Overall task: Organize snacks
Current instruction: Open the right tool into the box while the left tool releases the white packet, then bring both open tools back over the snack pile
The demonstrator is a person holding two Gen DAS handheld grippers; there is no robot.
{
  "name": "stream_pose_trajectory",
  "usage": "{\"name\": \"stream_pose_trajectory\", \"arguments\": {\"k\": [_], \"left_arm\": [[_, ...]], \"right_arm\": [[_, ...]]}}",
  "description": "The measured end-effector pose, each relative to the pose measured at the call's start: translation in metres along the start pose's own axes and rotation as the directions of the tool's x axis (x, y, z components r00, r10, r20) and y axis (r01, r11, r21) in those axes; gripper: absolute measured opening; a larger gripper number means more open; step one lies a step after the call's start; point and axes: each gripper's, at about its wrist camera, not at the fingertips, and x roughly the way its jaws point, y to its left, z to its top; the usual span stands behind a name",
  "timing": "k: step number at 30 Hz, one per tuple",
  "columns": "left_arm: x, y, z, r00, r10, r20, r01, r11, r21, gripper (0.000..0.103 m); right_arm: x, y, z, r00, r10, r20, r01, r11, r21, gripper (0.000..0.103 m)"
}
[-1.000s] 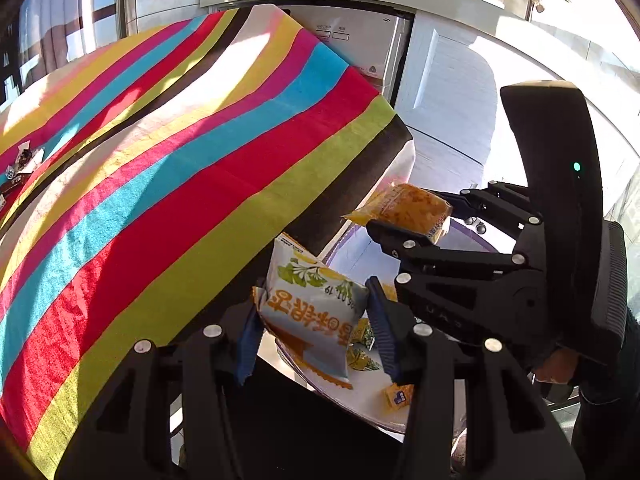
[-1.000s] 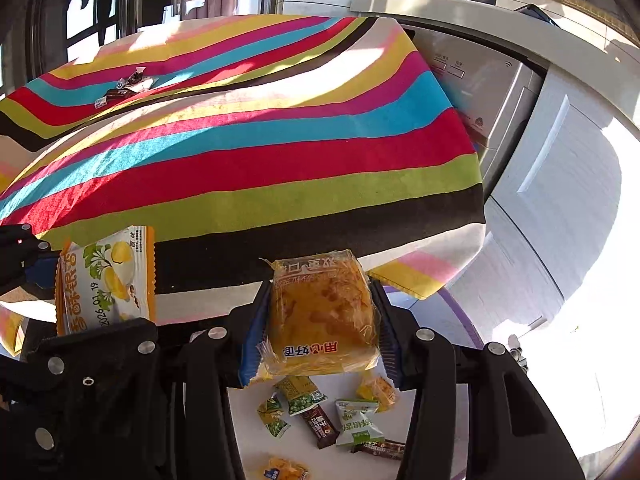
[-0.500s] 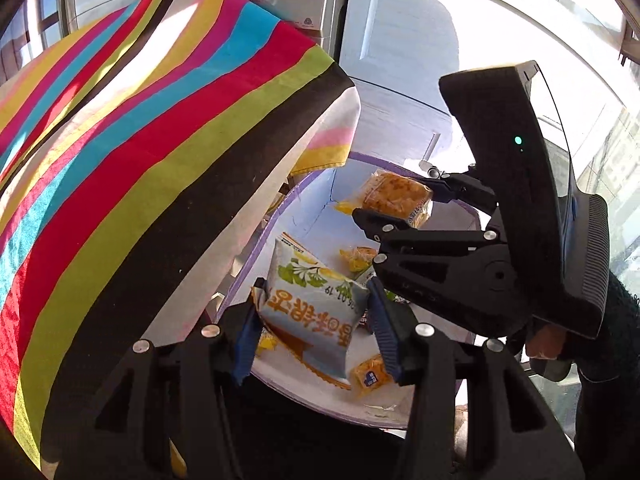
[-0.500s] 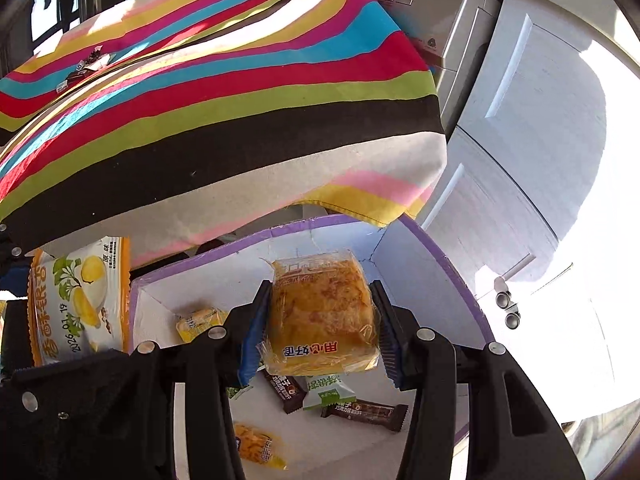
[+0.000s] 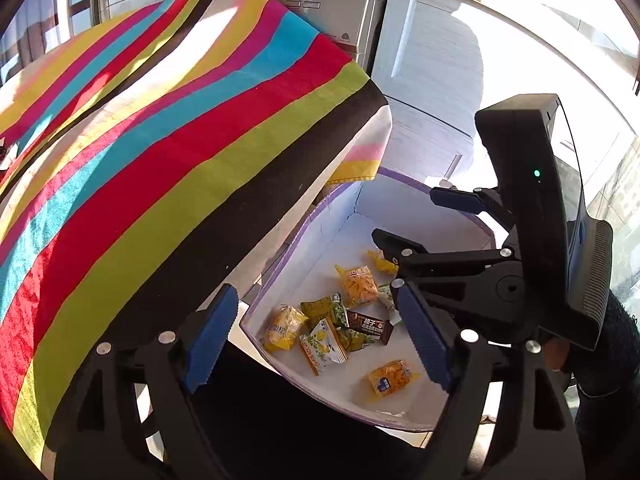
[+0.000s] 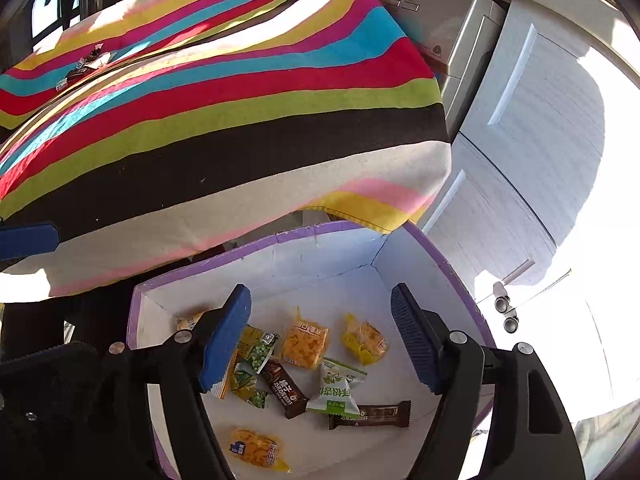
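A white box with a purple rim (image 5: 280, 256) (image 6: 256, 246) stands on the floor below the table edge, with several snack packets in it. My left gripper (image 5: 316, 292) hangs over it, its jaws opening, with nothing between the blue pads. The white and orange lemon packet (image 5: 322, 344) lies in the box below it. My right gripper (image 6: 320, 292) (image 5: 424, 220) is also over the box, jaws opening and empty. The orange cake packet (image 6: 306, 342) (image 5: 356, 286) lies flat on the box floor. One left gripper pad (image 6: 28, 238) shows at the right wrist view's left edge.
The table with a striped cloth (image 5: 160, 140) (image 6: 220, 100) overhangs the box's far side; small wrappers (image 6: 84, 64) lie on it. White cabinet doors (image 6: 520, 140) and an appliance (image 6: 432, 12) stand behind. Chocolate bars (image 6: 370, 416) and green packets (image 6: 256, 348) lie in the box. A dark sleeve (image 5: 600, 360) is at right.
Both grippers opened. The lemon packet left the left gripper and the orange cake packet left the right gripper; both now lie in the box.
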Motion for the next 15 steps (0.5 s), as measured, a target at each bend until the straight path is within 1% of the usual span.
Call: {"name": "stream_pose_trajectory", "arguments": {"k": [4,6,8,12,13,14,15], "left_arm": [[-0.009,0.011,-0.003,1.000,0.012,0.017,-0.011,1.000,-0.029,0.085],[-0.015,0.018,-0.005,0.999,0.028,0.031,-0.026,0.998,-0.048,0.093],[-0.024,0.028,-0.009,0.998,0.045,0.053,-0.041,0.997,-0.069,0.095],[-0.044,0.057,-0.013,0.991,0.101,0.083,-0.090,0.988,-0.127,0.097],[-0.050,0.065,-0.012,0.988,0.121,0.093,-0.107,0.984,-0.142,0.097],[-0.057,0.075,-0.012,0.983,0.151,0.103,-0.133,0.978,-0.158,0.101],[-0.063,0.085,-0.012,0.976,0.187,0.107,-0.168,0.971,-0.172,0.100]], "right_arm": [[0.000,0.008,0.002,1.000,0.002,-0.002,-0.002,1.000,-0.025,0.073],[-0.001,0.013,0.004,1.000,0.001,-0.002,-0.001,0.999,-0.038,0.074],[-0.002,0.019,0.007,1.000,0.001,0.001,-0.001,0.999,-0.053,0.077],[-0.007,0.033,0.017,1.000,0.010,0.012,-0.009,0.997,-0.082,0.079],[-0.010,0.036,0.021,1.000,0.018,0.023,-0.016,0.996,-0.085,0.082],[-0.014,0.040,0.026,0.999,0.032,0.042,-0.029,0.996,-0.083,0.086],[-0.018,0.044,0.031,0.997,0.055,0.062,-0.051,0.996,-0.077,0.086]]}}
